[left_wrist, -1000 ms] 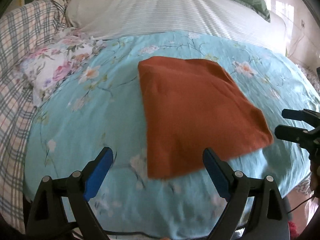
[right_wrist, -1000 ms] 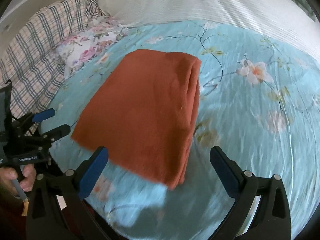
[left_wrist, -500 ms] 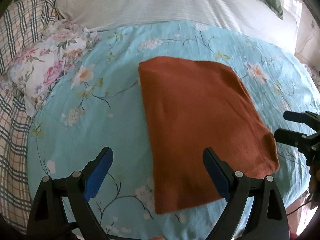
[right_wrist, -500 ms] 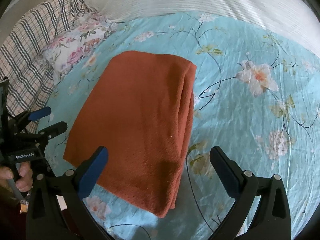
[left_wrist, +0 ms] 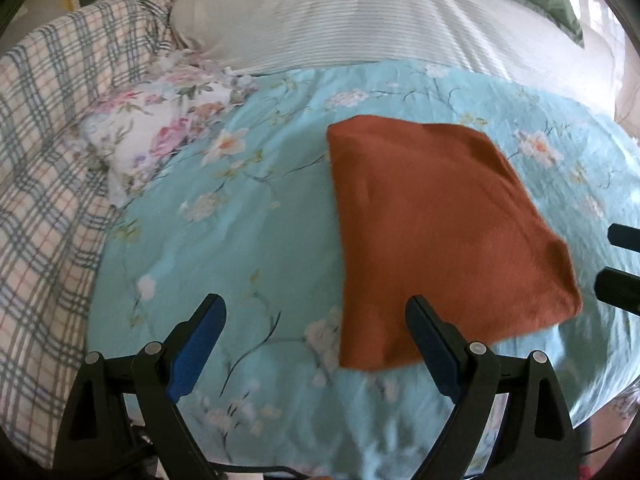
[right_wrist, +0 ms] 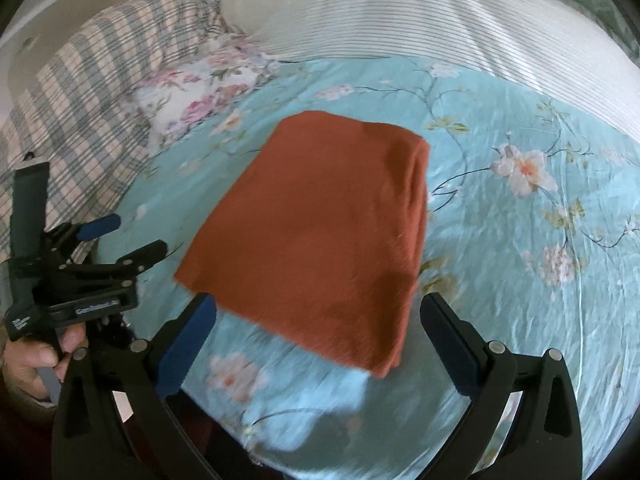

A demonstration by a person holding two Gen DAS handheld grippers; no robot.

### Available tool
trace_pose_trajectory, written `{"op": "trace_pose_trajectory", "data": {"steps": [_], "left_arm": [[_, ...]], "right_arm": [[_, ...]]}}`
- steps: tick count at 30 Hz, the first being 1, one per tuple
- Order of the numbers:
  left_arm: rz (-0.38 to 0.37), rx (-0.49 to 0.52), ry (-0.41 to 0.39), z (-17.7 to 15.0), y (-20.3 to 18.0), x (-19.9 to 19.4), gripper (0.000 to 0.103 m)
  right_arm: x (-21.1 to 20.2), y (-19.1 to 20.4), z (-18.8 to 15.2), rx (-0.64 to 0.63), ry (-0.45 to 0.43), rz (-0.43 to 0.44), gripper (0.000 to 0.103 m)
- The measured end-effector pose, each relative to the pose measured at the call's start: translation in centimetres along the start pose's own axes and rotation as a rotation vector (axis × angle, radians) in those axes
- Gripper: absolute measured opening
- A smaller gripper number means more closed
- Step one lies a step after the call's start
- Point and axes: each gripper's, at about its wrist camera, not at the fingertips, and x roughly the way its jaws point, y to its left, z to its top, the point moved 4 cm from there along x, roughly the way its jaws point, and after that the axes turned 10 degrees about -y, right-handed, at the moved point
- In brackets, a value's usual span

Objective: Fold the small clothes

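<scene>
Lying flat, folded rust-orange knit cloth [right_wrist: 320, 232] — soft rectangle on floral sheet [right_wrist: 520, 280]; both grippers' jaws gape empty.

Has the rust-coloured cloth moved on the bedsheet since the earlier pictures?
No. The rust cloth lies beside the same white flower on the bedsheet; only the cameras shifted.

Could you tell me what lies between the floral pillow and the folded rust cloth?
Only bare turquoise floral sheet, seen in both wrist views.
</scene>
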Motion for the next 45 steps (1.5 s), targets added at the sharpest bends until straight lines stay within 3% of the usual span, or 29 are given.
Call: {"op": "trace_pose_trajectory", "data": {"steps": [9, 45], "left_arm": [[-0.019, -0.002, -0.004, -1.8, -0.6, -2.2, 0.092], [-0.059, 0.007, -0.027, 0.7, -1.8, -0.2, 0.092]], "right_arm": [[-1.4, 0.3, -2.1, 0.002, -0.002, -0.027, 0.102], [1.8, -1.4, 0.9, 0.017, -0.003, -0.042, 0.102]]}}
